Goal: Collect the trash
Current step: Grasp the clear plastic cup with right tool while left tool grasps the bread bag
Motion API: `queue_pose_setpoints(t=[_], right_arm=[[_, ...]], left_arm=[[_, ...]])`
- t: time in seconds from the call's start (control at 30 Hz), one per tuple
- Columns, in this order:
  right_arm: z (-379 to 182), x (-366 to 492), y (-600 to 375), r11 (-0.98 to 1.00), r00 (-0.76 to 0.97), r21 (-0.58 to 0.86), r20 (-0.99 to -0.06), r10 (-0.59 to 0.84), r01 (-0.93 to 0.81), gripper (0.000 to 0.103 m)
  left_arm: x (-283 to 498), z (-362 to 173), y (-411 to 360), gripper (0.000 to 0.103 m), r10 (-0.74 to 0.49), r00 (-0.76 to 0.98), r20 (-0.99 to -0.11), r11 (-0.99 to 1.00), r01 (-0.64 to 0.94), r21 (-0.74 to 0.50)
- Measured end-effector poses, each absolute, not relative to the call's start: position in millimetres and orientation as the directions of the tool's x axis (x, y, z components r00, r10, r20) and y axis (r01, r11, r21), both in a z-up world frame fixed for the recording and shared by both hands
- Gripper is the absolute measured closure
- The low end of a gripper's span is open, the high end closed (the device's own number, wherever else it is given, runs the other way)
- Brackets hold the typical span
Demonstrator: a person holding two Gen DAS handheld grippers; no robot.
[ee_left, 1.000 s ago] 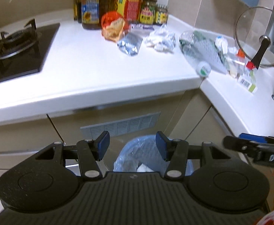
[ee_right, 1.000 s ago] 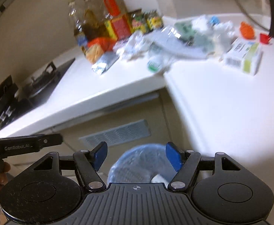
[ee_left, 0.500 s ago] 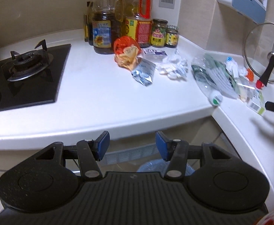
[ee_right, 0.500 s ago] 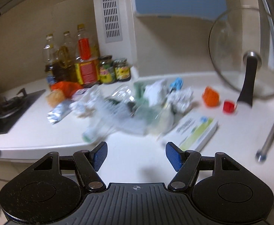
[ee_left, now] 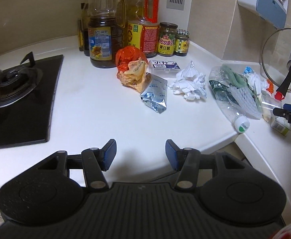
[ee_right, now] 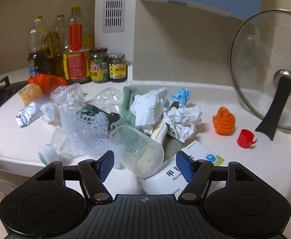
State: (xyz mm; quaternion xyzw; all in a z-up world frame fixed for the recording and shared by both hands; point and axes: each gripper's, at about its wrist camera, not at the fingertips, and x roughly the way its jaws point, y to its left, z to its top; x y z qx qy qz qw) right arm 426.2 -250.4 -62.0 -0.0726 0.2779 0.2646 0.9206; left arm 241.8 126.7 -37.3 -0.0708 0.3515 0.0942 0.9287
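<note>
Trash lies scattered over the white counter (ee_left: 97,119). In the left wrist view I see an orange bag (ee_left: 130,67), a foil pouch (ee_left: 155,95), crumpled tissue (ee_left: 190,84) and a crushed plastic bottle (ee_left: 231,97). My left gripper (ee_left: 141,153) hovers open and empty over the counter's front edge, well short of them. My right gripper (ee_right: 144,165) is open right in front of a clear plastic jar (ee_right: 137,149) lying on its side. The jar rests against a white carton (ee_right: 201,155), and the pads touch neither. Behind are tissue (ee_right: 182,119), green cloth (ee_right: 127,107) and bubble wrap (ee_right: 85,123).
Oil bottles (ee_left: 103,29) and sauce jars (ee_left: 166,39) stand at the back wall. A gas hob (ee_left: 16,91) is on the left. A glass lid (ee_right: 268,69) leans at the right, with an orange knitted piece (ee_right: 224,122) and a red cap (ee_right: 245,138) before it.
Both grippers have risen from above the bag-lined bin to the countertop and closed in on the trash. The bin has dropped out of view. Neither gripper's opening has changed.
</note>
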Motion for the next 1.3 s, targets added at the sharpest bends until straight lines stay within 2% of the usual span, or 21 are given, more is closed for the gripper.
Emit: queue_pose_setpoints(t=[0.23,0.27,0.3,0.47,0.63,0.93,1.2,1.3], right_arm=[[-69,441,-248,0.824,0.673,0.031,-0.56,0.484,-0.566,0.035],[-69,440,-247,0.822,0.675,0.026,-0.557,0.484,-0.568,0.037],[-68,440,-247,0.818,0.672,0.027,-0.555,0.49,-0.574,0.048],[-66,433,-247,0.825,0.676,0.041,-0.551,0.49,-0.564,0.048],[-54,423,-256,0.853,0.708,0.13,-0.502,0.496,-0.505,0.048],[-29,413,-263,0.917,0.806,0.237,-0.438,0.397,-0.322,0.048],[-23,410,-262,0.936,0.838,0.27,-0.436,0.327,-0.225,0.048],[-23,407,-263,0.939,0.844,0.282,-0.437,0.309,-0.198,0.048]], left_arm=[[265,-39,135,0.053,0.108,0.735,-0.669,0.979,-0.195,-0.055],[268,-39,136,0.053,0.106,0.736,-0.669,0.98,-0.191,-0.054],[271,-39,137,0.053,0.104,0.736,-0.669,0.981,-0.188,-0.054],[286,-38,141,0.053,0.09,0.74,-0.666,0.984,-0.17,-0.056],[302,-36,145,0.053,0.07,0.753,-0.654,0.988,-0.142,-0.057],[340,-41,154,0.054,0.043,0.774,-0.632,0.996,-0.085,-0.036],[378,-42,172,0.054,0.052,0.798,-0.601,0.998,-0.055,0.013],[393,-43,176,0.06,0.051,0.801,-0.596,0.999,-0.032,0.042]])
